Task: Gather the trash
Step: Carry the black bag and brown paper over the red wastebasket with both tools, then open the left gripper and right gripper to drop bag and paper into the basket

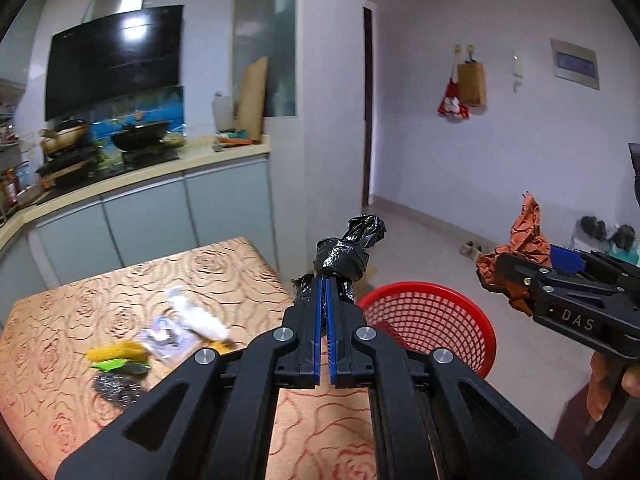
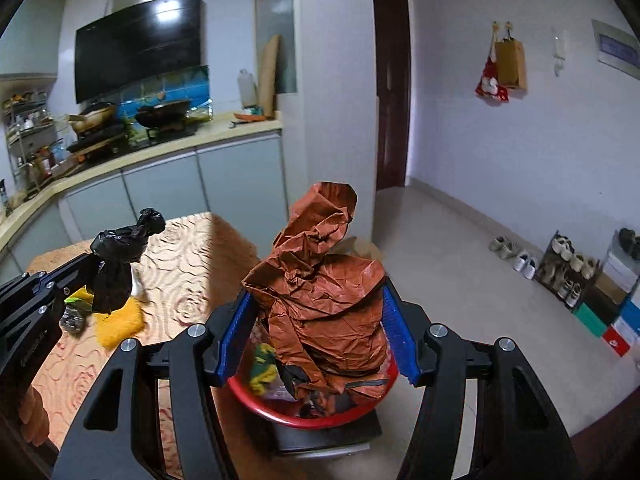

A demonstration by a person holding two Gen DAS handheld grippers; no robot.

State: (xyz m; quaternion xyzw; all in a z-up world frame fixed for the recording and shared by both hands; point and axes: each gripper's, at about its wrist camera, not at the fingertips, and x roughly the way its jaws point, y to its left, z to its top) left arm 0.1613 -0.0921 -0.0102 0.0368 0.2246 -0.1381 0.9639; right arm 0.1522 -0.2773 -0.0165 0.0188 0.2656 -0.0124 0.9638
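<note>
My left gripper (image 1: pixel 326 285) is shut on a twisted black plastic bag (image 1: pixel 347 252), held in the air over the table's right edge. The same bag (image 2: pixel 118 258) and left gripper (image 2: pixel 94 266) show at the left of the right wrist view. My right gripper (image 2: pixel 316 320) is shut on a big crumpled brown paper (image 2: pixel 320 288), its blue pads (image 2: pixel 236 332) pressing both sides. It hangs right over a red mesh basket (image 2: pixel 280 412) with some trash inside. In the left wrist view the right gripper (image 1: pixel 494 276) and brown paper (image 1: pixel 526 236) are beyond the basket (image 1: pixel 432 316).
The table (image 1: pixel 80 400) has a rose-patterned cloth and holds a white wrapper (image 1: pixel 196 314), a yellow item (image 1: pixel 116 352), a green scrap (image 1: pixel 108 365) and a steel scrubber (image 1: pixel 116 388). A kitchen counter with pans lies behind. Shoes (image 2: pixel 516 256) line the right wall.
</note>
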